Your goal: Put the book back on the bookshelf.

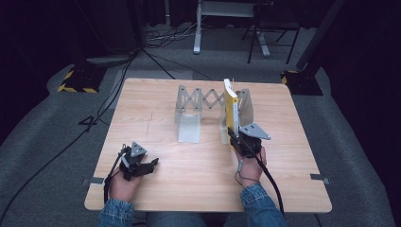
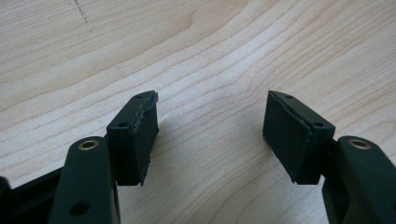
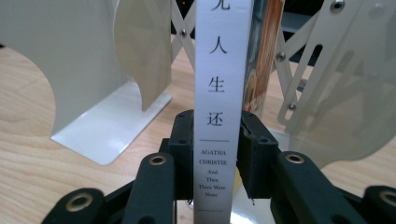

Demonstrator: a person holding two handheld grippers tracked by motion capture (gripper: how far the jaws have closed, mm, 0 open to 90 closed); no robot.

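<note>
Book [image 3: 219,93] is gripped upright by the spine in the right tool [image 3: 218,154], inside the metal bookend rack [image 1: 189,106]; left tool [image 2: 210,130] is held wide open, empty, over the table [image 2: 233,46].

Yellow book [image 1: 230,106] (white spine)

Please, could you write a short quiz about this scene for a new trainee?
1. True or false: the left claw is open and empty.
2. How does the book stand? A) flat on the table B) upright in the metal rack C) leaning on the left claw
3. Which author's name is printed on the book's spine?
Key: 1 true; 2 B; 3 Agatha Christie.
</note>
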